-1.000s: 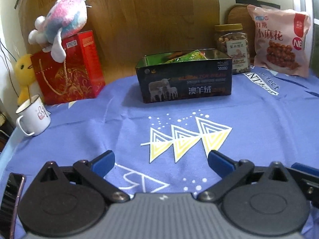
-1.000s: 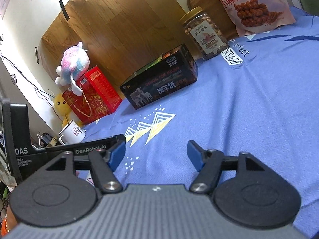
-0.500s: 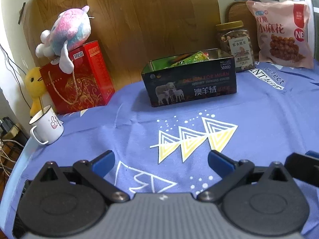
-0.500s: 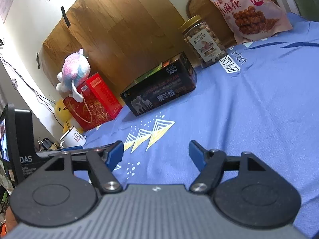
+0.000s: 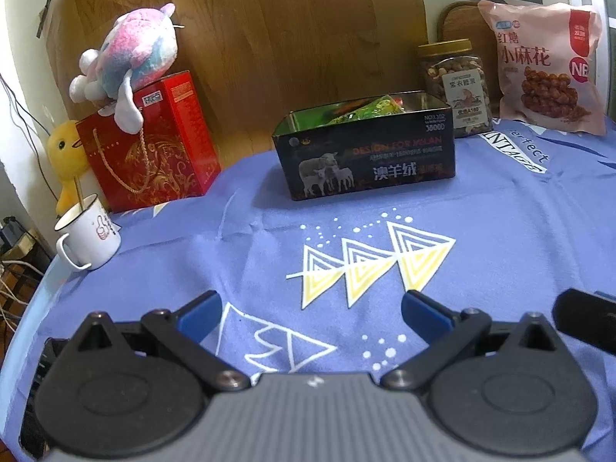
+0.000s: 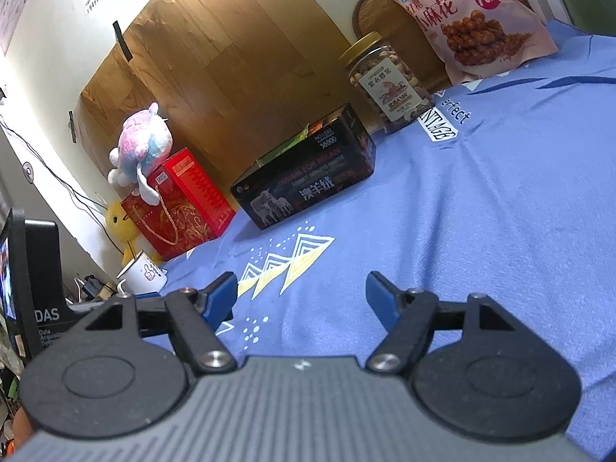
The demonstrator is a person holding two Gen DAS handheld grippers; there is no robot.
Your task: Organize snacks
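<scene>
A black tin box (image 5: 365,154) with sheep on its side stands at the back middle of the blue cloth. Green snack packets (image 5: 369,109) stick out of it. It also shows in the right wrist view (image 6: 308,184). A jar of nuts (image 5: 456,84) and a pink snack bag (image 5: 546,61) stand behind it to the right, also in the right wrist view as jar (image 6: 389,81) and bag (image 6: 469,19). My left gripper (image 5: 310,310) is open and empty, low over the cloth near the front. My right gripper (image 6: 302,294) is open and empty beside it.
A red gift box (image 5: 154,146) with a pink plush (image 5: 131,54) on top stands at the back left. A yellow duck toy (image 5: 67,154) and a white mug (image 5: 88,236) sit near the left table edge. A wooden board lines the back wall.
Both grippers have drawn back and risen a little, so the tin box and snacks look slightly further off. Both stay open and empty.
</scene>
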